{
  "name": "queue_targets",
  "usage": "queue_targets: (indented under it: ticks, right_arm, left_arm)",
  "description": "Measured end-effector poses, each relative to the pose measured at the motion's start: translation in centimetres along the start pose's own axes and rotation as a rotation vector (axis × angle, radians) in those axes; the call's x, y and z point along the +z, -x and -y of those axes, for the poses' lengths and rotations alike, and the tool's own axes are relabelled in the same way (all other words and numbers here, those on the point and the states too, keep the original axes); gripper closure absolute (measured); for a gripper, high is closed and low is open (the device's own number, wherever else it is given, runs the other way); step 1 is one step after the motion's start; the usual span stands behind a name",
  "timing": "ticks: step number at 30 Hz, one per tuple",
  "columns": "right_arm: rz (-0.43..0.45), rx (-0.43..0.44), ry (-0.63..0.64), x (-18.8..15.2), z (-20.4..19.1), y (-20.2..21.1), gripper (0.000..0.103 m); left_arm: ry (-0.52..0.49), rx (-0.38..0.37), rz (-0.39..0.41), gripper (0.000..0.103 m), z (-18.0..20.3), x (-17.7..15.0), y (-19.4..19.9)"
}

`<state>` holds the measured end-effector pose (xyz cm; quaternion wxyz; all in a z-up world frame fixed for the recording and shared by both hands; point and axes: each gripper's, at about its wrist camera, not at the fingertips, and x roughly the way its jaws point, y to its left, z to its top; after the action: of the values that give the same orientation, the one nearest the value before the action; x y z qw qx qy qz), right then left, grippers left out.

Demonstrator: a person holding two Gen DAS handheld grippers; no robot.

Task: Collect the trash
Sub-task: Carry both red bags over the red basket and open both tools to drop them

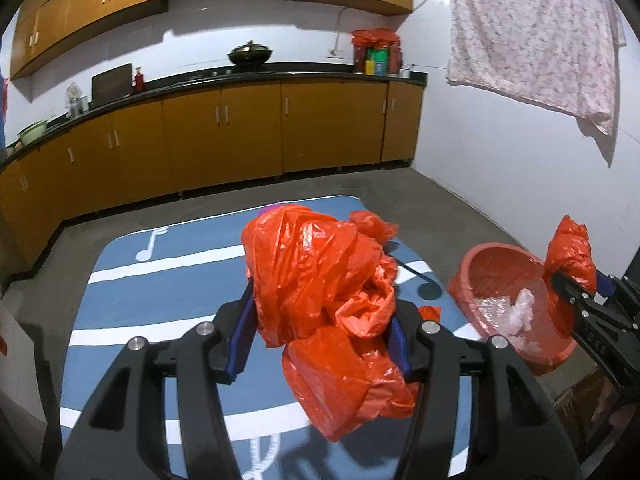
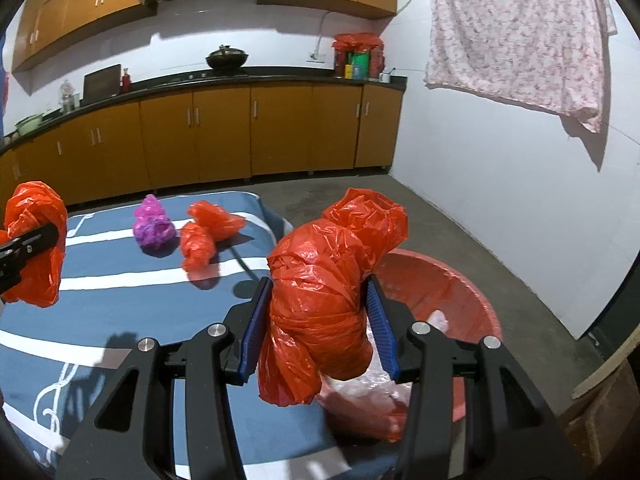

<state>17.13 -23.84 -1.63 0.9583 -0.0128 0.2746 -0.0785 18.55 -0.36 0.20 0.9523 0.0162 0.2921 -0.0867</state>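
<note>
In the left wrist view my left gripper (image 1: 322,292) is shut on a big crumpled orange plastic bag (image 1: 320,280), lifted above the blue striped tablecloth (image 1: 160,264). To its right, my right gripper (image 1: 568,280) grips another orange bag wad (image 1: 570,248) over the red basin (image 1: 472,264), which holds clear plastic scraps (image 1: 520,308). In the right wrist view the right gripper (image 2: 319,280) is shut on that tightly wadded orange bag (image 2: 320,308), at the basin's (image 2: 472,284) near edge. The left gripper (image 2: 28,244) with its bag (image 2: 36,216) shows at far left.
A purple plastic wad (image 2: 154,226) and two orange wads (image 2: 208,232) lie on the tablecloth (image 2: 120,300) toward its far side. Orange kitchen cabinets (image 2: 240,136) line the back wall. A floral cloth (image 2: 520,32) hangs on the right wall. A cardboard box (image 2: 600,420) sits by the basin.
</note>
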Motion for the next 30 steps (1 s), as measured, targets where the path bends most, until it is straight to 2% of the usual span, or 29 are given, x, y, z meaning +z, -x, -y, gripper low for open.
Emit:
queue_targets:
  ticks: [16, 30]
  right_arm:
    - [0.005, -0.075, -0.018, -0.3, 3.9, 0.1, 0.055]
    - [-0.016, -0.099, -0.047, -0.6, 6.4, -0.8, 0.055]
  left_arm:
    - [-0.093, -0.095, -0.010, 0.049, 7.1, -0.2, -0.7]
    - [-0.114, -0.169, -0.056, 0.049, 10.1, -0.4, -2.6]
